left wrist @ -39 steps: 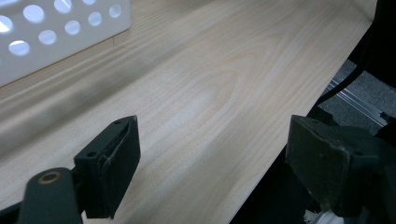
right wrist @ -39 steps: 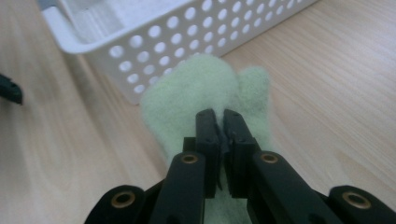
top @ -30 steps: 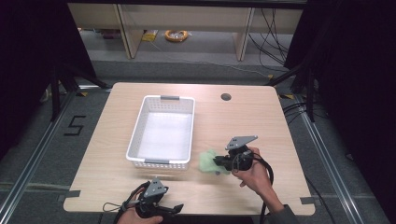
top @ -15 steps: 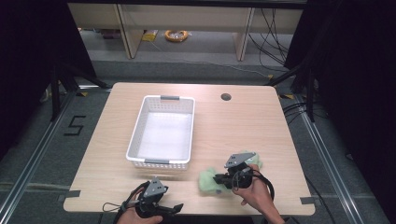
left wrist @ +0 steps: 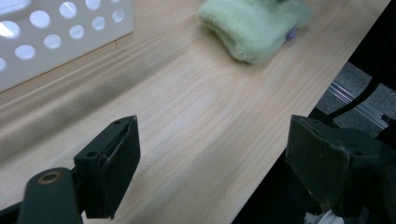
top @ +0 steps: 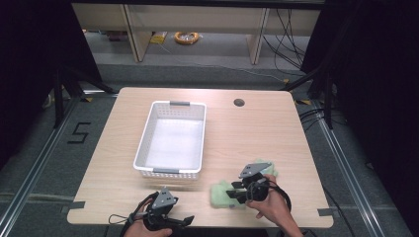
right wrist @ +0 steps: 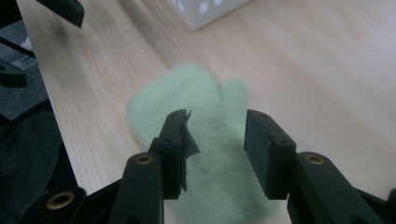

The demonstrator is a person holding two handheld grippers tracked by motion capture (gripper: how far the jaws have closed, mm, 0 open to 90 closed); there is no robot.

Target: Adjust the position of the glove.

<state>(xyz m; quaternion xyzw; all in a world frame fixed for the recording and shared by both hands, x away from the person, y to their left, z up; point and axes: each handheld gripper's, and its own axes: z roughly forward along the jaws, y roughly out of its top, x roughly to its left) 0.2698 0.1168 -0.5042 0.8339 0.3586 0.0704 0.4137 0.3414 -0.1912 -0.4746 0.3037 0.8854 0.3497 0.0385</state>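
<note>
The desk (top: 276, 128) carried a white basket (top: 171, 139). Near the basket's front right corner lay a green fuzzy mitten (top: 221, 194). Over it the right tongs (right wrist: 212, 140) had just been opening, pads clear. Left tongs (left wrist: 210, 154) gaped empty.

- The basket (top: 173, 139) is sitting on the counter (top: 257, 133), left of its middle.
- The fleece mitten (top: 223, 194) is lying on the counter, to the right of the basket's near corner.
- The right tongs (top: 236, 193) are hanging over the mitten.
- The left tongs (top: 184, 220) are resting at the near edge, in front of the basket and left of the mitten.
</note>
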